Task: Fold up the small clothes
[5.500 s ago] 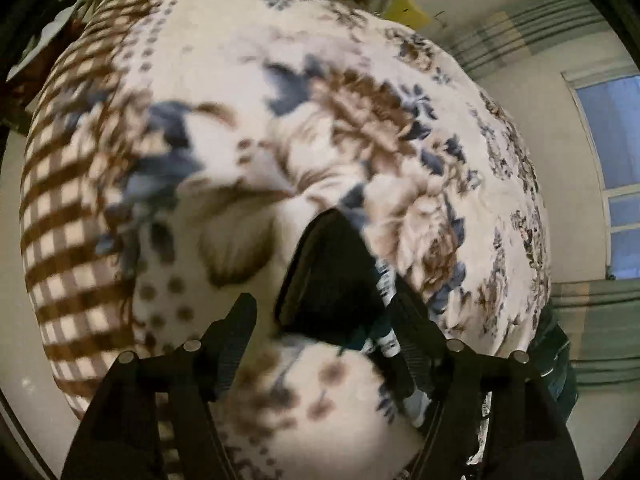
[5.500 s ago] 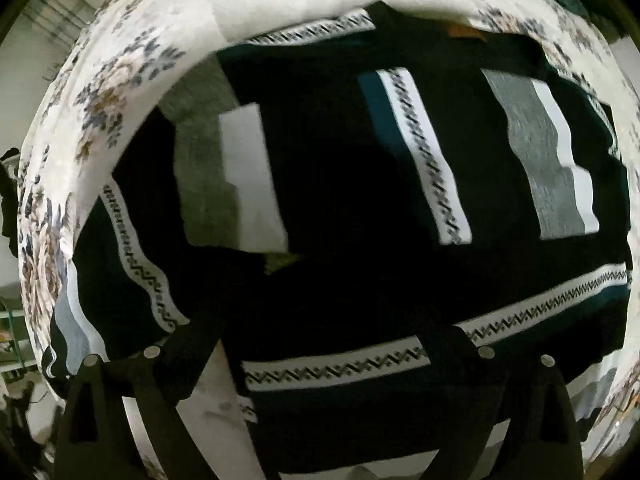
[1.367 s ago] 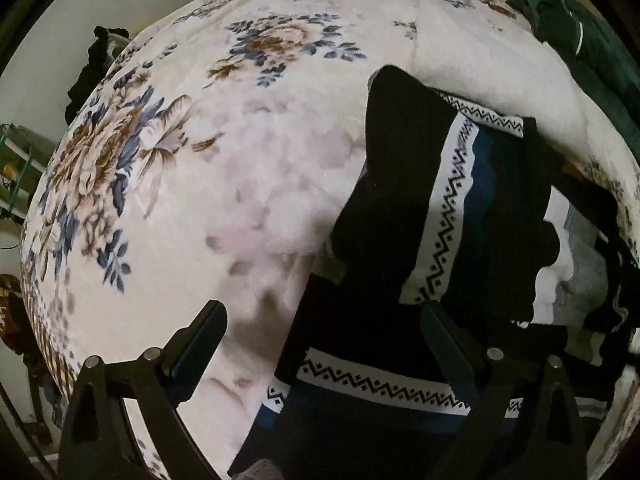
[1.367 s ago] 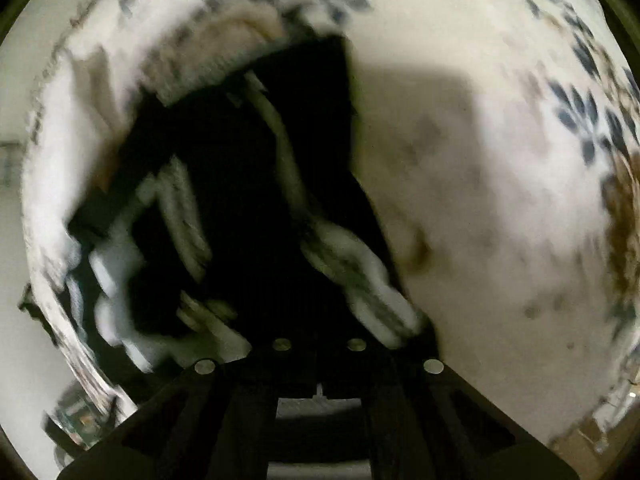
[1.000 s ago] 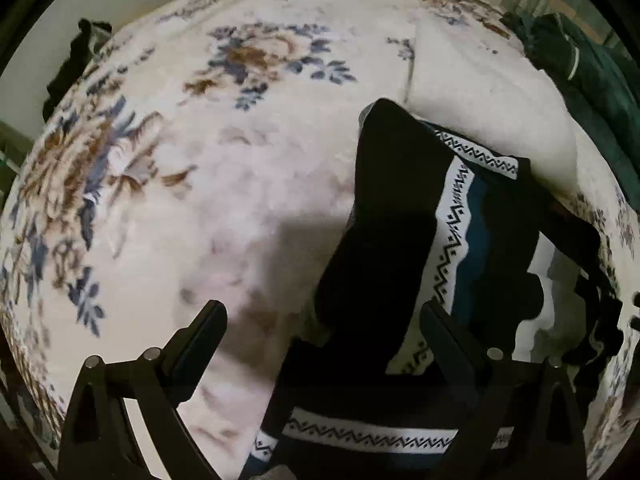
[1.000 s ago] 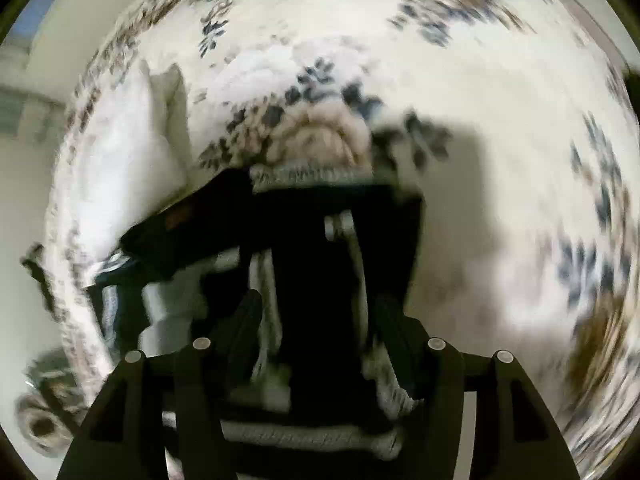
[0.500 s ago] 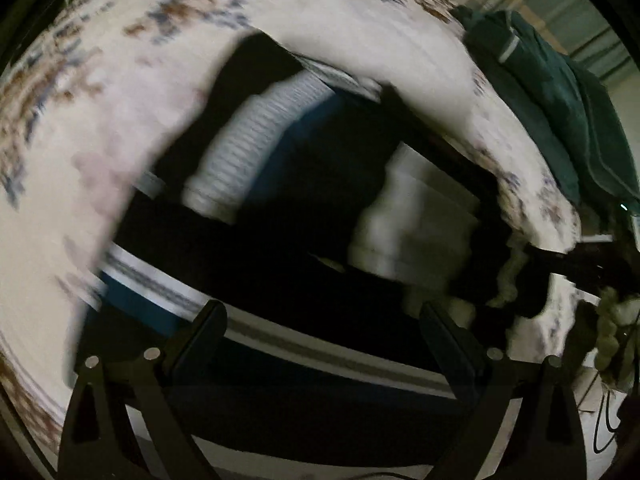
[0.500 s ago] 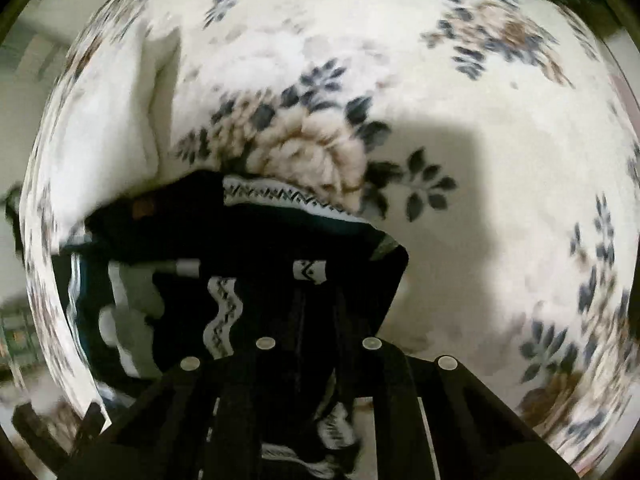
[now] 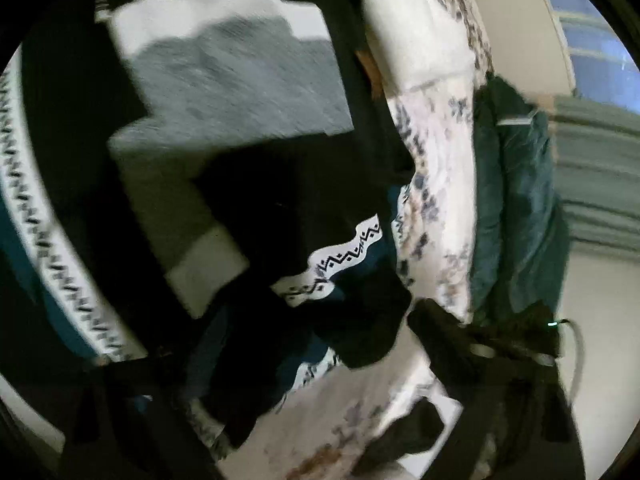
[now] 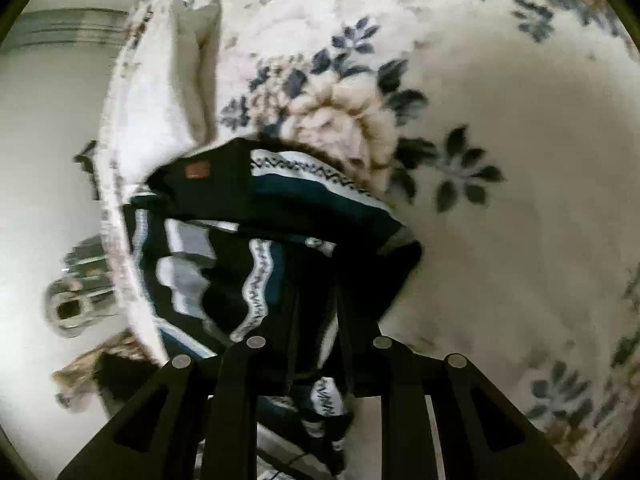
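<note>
Dark knitted sweater (image 10: 280, 200) with white zigzag bands, teal and grey blocks: bunched in the centre and lower left of the right wrist view, brown label upward near its top edge. Not flat. Doubled over in a loose heap, with wavy bands and uneven edges. In the left wrist view, spread across the upper left and centre of the frame (image 9: 240, 92), one banded corner curling toward the lower middle.

Right gripper (image 10: 316, 320) at the bottom centre of its view, fingers drawn narrow and pinching a fold of the sweater between them. Left gripper (image 9: 280, 360) along the bottom of its view, blurred and dark against the cloth; jaws apparently spread wide over the garment, with nothing seen clamped.

Judged as mid-fold: one layer brought over, none squared or pressed. Probably left to do: pull the held edge across, line up the sides, smooth the wrinkles, make a final fold into a compact stack.

Underneath and all round, floral blanket (image 10: 500, 240), with a pale pillow (image 10: 196, 60) at the upper left. Green garment (image 9: 516, 200) at the right of the left wrist view, apart from the sweater; window (image 9: 592, 40) at the upper right.
</note>
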Demonstrator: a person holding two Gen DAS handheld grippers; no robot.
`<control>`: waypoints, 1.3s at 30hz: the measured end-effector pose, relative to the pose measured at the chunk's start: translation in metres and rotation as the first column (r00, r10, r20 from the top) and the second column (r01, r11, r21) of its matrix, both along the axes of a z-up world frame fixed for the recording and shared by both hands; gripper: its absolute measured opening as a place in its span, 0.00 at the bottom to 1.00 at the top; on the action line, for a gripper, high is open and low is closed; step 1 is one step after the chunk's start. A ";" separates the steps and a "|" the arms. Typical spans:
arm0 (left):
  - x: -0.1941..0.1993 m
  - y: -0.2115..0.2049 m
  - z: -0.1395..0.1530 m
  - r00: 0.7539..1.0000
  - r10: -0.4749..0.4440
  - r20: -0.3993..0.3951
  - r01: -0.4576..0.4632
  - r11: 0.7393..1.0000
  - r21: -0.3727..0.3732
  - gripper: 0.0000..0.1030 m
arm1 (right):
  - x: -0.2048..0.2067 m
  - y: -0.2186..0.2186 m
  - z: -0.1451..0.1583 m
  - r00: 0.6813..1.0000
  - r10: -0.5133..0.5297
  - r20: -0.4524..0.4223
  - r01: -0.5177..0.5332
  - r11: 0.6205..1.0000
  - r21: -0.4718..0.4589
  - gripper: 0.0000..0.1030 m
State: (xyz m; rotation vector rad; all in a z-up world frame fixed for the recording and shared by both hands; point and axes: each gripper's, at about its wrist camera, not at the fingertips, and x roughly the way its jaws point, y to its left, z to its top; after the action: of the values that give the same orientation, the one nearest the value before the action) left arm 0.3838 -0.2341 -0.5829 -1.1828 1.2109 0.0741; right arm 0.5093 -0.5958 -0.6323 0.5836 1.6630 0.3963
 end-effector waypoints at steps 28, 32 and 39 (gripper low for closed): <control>-0.089 0.015 0.054 0.966 -0.259 0.011 0.233 0.885 0.404 0.66 | 0.007 -0.034 -0.081 0.982 -0.125 -0.142 0.148 0.974 0.169 0.52; -0.127 0.027 0.038 0.946 -0.309 -0.095 0.319 0.841 0.437 0.66 | 0.008 -0.029 -0.073 0.984 -0.164 -0.075 0.171 0.981 0.090 0.09; -0.174 0.008 0.021 0.875 -0.451 -0.177 0.482 0.768 0.423 0.66 | 0.049 -0.038 -0.049 0.987 -0.149 0.056 0.154 0.984 -0.089 0.07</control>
State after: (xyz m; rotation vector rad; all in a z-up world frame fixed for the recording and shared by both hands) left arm 0.2102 -0.2260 -0.5616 -0.4459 1.4219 0.0186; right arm 0.5578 -0.6340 -0.6815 0.6216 1.5696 0.2199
